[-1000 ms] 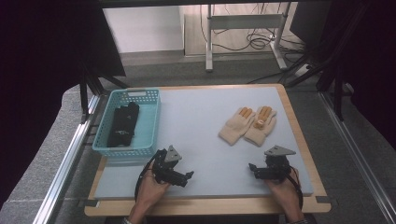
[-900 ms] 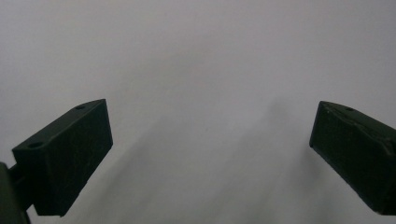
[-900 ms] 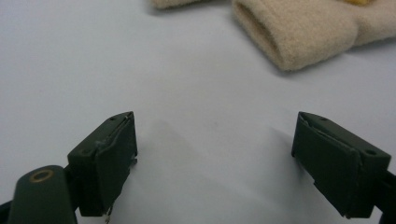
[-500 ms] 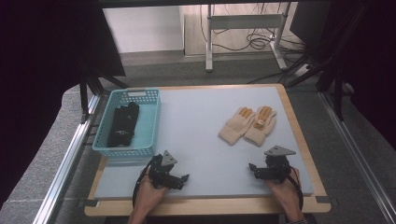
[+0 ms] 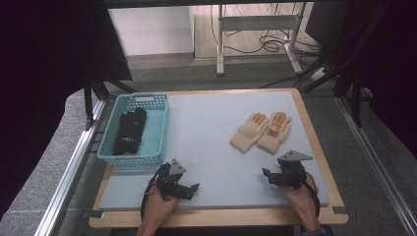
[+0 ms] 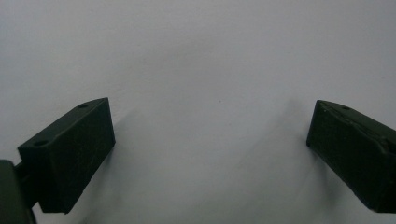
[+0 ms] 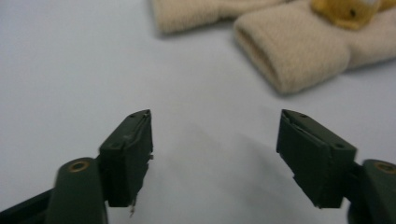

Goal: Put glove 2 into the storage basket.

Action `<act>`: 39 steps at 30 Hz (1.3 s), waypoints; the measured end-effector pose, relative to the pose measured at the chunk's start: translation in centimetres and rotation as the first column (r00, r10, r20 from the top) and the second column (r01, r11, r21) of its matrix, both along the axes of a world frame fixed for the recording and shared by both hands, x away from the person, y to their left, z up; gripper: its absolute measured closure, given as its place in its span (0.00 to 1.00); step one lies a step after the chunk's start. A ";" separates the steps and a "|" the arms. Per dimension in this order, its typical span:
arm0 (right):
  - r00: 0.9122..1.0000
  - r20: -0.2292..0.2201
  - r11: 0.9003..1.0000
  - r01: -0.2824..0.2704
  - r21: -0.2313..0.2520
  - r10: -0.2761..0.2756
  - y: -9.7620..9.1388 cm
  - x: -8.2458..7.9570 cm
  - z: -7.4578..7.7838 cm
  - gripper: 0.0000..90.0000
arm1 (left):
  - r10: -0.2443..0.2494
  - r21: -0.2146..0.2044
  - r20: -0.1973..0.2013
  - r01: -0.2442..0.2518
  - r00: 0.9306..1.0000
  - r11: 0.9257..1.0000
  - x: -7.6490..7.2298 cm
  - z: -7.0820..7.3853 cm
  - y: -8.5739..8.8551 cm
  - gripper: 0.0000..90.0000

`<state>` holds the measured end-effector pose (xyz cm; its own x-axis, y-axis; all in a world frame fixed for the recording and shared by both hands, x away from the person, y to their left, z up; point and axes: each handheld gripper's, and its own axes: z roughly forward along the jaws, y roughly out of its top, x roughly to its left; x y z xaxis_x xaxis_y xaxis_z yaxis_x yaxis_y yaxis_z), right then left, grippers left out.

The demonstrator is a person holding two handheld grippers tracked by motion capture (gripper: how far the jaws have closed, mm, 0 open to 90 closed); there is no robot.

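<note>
A pair of cream knitted gloves (image 5: 260, 132) with orange fingertips lies on the right half of the grey mat; their cuffs (image 7: 289, 56) show just beyond my right gripper. My right gripper (image 5: 266, 175) rests low near the front right edge, pointing left, and is open (image 7: 215, 135). Its jaws have just been closing a little, with only bare mat between them. My left gripper (image 5: 194, 187) sits at the front left, in front of the basket, and stands wide open (image 6: 210, 135) over bare mat, holding nothing.
A light blue plastic basket (image 5: 129, 157) stands at the left edge with a black folded item (image 5: 130, 130) inside. The grey mat (image 5: 211, 123) lies on a wooden board. A table frame and cables stand on the floor beyond.
My left gripper has slipped slightly back toward the front edge. The right hand has kept still.
</note>
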<state>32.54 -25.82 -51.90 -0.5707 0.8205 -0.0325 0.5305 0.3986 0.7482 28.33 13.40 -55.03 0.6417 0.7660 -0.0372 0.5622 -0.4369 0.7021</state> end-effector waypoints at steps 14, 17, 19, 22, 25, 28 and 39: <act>0.999 -0.008 0.997 -0.050 0.064 0.051 1.3 3.0 2.3 0.58 | 0.002 -0.002 0.002 -0.002 1.000 1.000 0.0 0.0 0.0 0.02; 0.999 -0.005 0.997 -0.052 0.060 0.052 1.6 3.6 2.6 0.58 | 0.004 -0.003 0.003 -0.004 1.000 1.000 0.0 0.0 0.0 0.02; 0.998 -0.007 0.996 -0.059 0.060 0.059 2.1 4.5 2.8 0.55 | 0.004 -0.002 0.003 -0.004 1.000 1.000 -0.1 0.0 0.0 0.02; 0.998 0.002 0.998 -0.057 0.038 0.057 2.7 5.5 2.9 0.49 | 0.005 -0.004 0.004 -0.005 1.000 1.000 -0.1 0.0 0.0 0.02; 0.999 0.010 0.998 -0.051 0.035 0.050 3.0 6.4 3.0 0.46 | 0.006 -0.003 0.004 -0.006 1.000 1.000 -0.1 0.0 0.0 0.02; 0.999 0.020 0.999 -0.043 0.028 0.043 3.3 7.3 3.2 0.45 | 0.006 -0.004 0.005 -0.006 1.000 1.000 -0.1 0.0 0.0 0.02; 0.999 0.019 0.999 -0.037 0.010 0.036 4.9 11.4 2.7 0.33 | 0.006 -0.003 0.006 -0.006 1.000 1.000 -0.1 0.0 0.0 0.02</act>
<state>43.89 -20.96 -49.16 -0.5996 0.7995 -0.0352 0.5014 0.4097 0.7621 28.22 13.40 -55.08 0.6372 0.7699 -0.0358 0.5609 -0.4313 0.7067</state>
